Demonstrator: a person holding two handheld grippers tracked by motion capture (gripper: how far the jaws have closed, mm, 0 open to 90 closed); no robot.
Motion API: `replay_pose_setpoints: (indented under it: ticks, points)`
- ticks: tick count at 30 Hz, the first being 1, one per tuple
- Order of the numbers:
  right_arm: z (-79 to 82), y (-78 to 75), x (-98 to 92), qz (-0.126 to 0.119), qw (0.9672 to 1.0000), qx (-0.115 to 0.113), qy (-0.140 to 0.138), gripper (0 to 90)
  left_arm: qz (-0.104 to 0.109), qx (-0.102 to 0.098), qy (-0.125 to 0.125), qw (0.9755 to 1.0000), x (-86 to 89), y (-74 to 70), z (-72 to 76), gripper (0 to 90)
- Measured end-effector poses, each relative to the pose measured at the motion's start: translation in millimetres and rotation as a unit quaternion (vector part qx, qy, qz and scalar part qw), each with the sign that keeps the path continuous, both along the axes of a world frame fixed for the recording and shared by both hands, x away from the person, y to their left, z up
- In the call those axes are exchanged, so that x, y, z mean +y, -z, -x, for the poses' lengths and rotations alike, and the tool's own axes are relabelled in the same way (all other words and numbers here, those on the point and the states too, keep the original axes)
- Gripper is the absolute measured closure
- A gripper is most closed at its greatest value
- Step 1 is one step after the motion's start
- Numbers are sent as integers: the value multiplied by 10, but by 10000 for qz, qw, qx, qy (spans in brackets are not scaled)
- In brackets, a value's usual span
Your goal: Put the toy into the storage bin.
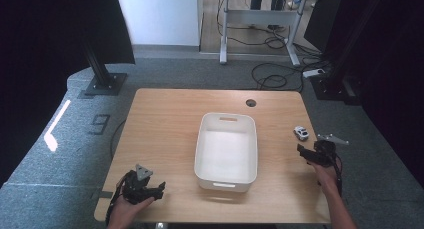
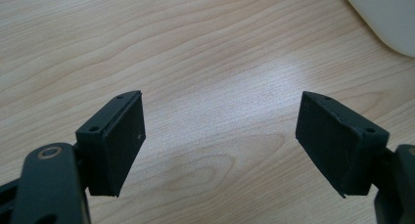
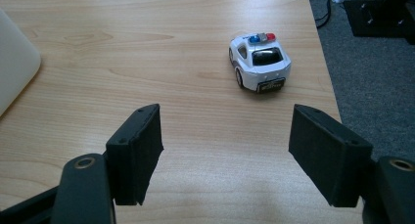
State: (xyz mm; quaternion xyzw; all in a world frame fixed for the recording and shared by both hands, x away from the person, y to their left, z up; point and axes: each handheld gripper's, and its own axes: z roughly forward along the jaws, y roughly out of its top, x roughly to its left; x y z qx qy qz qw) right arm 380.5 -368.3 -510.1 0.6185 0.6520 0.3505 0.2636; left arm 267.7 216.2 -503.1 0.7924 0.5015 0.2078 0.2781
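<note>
A small white toy police car stands on the wooden table near its right edge. In the right gripper view the car shows its rear, with red and blue roof lights, a little ahead of the jaws. My right gripper hovers just short of the car, open, with nothing between its jaws. My left gripper rests at the front left of the table, also open over bare wood. A white plastic bin sits in the middle of the table, with nothing in it.
The bin's rounded corner lies to the upper right of the left jaws, and its edge to the left of the right jaws. The table's right edge runs close beside the car, with grey carpet beyond. A cable hole sits at the back.
</note>
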Motion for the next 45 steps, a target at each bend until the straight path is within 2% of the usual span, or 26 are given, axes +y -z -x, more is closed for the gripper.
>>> replay_pose_setpoints:
  ticks: [24, 37, 45]
  points:
    - [-157, 20, -27, 103, 9999, 11, -59, 276, -13, 32, -57, 10000, 29, 15, 30, 193]
    - [-231, 75, -96, 22, 10000, 65, -1, 276, -30, 73, -71, 9999, 17, 31, 24, 193]
    - [-247, 24, -125, 67, 10000, 48, -1, 276, -43, 82, -58, 9999, 3, 35, 25, 193]
